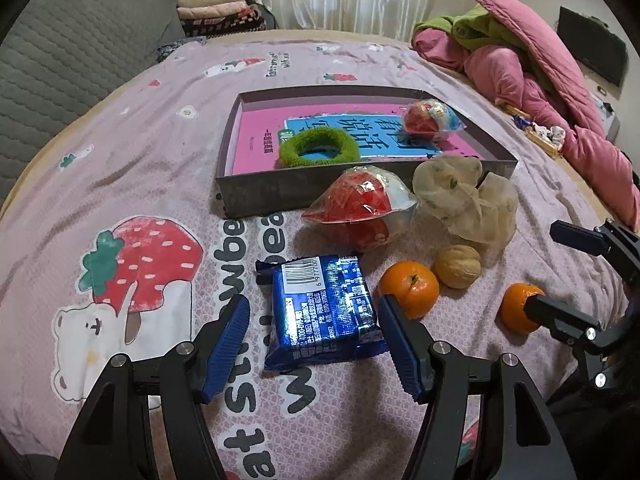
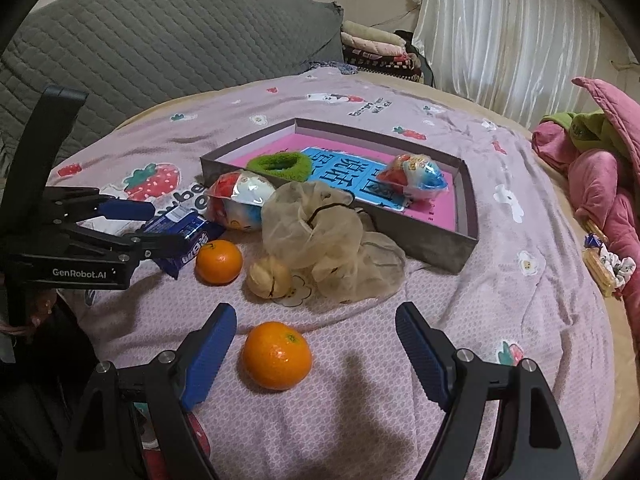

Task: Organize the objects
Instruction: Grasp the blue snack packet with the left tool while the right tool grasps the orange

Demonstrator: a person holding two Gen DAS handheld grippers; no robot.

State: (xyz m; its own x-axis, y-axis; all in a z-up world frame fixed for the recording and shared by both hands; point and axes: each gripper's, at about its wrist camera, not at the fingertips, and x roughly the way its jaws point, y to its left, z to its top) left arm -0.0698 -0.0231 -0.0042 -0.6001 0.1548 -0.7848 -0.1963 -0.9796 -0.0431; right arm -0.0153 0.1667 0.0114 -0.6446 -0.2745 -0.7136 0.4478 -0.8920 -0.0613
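Observation:
My left gripper (image 1: 314, 330) is open, its jaws on either side of a blue snack packet (image 1: 324, 312) lying on the bed. My right gripper (image 2: 316, 344) is open around an orange tangerine (image 2: 277, 355), without touching it. A second tangerine (image 1: 409, 288), a walnut (image 1: 458, 266), a beige gauze scrunchie (image 1: 468, 196) and a wrapped toy egg (image 1: 360, 204) lie in front of a grey shallow box (image 1: 256, 192). The box holds a pink book, a green scrunchie (image 1: 312, 148) and another wrapped toy egg (image 1: 428, 120).
The pink strawberry-print bedspread (image 1: 140, 160) covers the bed. A pink and green quilt heap (image 1: 540, 68) lies at the right. A grey padded headboard (image 2: 160, 40) and folded blankets (image 2: 372, 48) stand behind. Small wrapped snacks (image 2: 604, 264) lie near the right edge.

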